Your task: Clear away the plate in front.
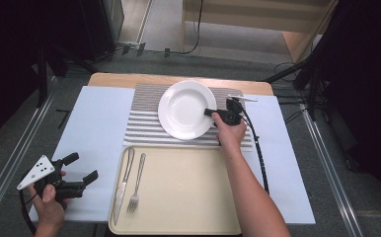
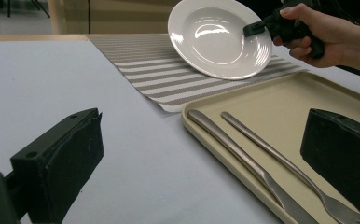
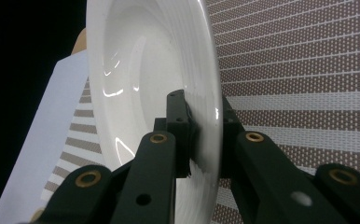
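Note:
A white plate [image 1: 183,108] lies over the striped placemat [image 1: 144,123] at the back of the table. My right gripper [image 1: 212,113] is shut on the plate's right rim; in the right gripper view its black jaws pinch the rim of the plate [image 3: 141,70] from both sides. The plate [image 2: 215,37] looks slightly tilted in the left gripper view. My left gripper [image 1: 85,168] is open at the front left over the white table cover, holding nothing. A knife [image 1: 125,177] and a fork [image 1: 136,183] lie side by side on the left of the beige tray [image 1: 188,197].
A white cover [image 1: 95,128] spreads over the wooden table. A small metal item [image 1: 243,98] lies at the back right by the placemat. The right gripper's cable [image 1: 260,153] trails along the table's right side. Dark stands and floor cables surround the table.

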Demonstrator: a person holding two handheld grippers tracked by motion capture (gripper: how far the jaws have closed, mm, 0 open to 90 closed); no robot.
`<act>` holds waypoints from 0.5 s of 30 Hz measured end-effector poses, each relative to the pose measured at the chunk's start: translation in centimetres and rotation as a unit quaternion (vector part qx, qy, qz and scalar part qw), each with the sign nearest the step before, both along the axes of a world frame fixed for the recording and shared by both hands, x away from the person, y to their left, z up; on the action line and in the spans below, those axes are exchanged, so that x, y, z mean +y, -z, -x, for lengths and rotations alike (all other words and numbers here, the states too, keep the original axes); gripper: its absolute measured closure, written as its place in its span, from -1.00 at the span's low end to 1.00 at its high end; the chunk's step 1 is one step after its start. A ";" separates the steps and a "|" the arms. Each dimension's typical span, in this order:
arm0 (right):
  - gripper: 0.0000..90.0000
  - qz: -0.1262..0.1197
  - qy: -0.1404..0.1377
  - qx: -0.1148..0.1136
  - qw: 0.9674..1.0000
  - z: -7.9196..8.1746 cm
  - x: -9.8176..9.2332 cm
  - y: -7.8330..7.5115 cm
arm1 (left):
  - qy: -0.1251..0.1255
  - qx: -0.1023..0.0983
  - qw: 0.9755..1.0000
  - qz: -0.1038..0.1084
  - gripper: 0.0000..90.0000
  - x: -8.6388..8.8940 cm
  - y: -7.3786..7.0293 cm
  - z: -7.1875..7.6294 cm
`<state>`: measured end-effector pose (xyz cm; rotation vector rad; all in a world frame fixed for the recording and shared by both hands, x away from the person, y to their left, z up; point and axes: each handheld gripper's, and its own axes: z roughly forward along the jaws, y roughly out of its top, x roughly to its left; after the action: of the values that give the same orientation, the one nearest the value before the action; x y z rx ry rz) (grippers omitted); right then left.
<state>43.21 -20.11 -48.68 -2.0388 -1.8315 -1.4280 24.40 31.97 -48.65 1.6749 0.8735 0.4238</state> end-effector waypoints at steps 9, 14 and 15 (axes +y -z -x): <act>0.78 -0.013 0.001 -0.013 1.000 0.8 -0.9 -0.4 | 0.000 -0.001 1.000 0.001 -1.00 0.0 0.0 -0.1; 0.78 -0.017 -0.001 -0.021 1.000 1.3 -1.4 -0.8 | -0.001 0.000 1.000 0.007 -1.00 0.0 -0.1 -0.2; 0.78 -0.016 -0.002 -0.022 1.000 1.4 -1.5 -0.8 | -0.002 0.000 1.000 0.008 -1.00 0.0 -0.1 -0.2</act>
<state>41.77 -21.61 -47.89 -2.0023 -1.8166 -1.5038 24.61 31.92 -48.55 1.6591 0.8776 0.4197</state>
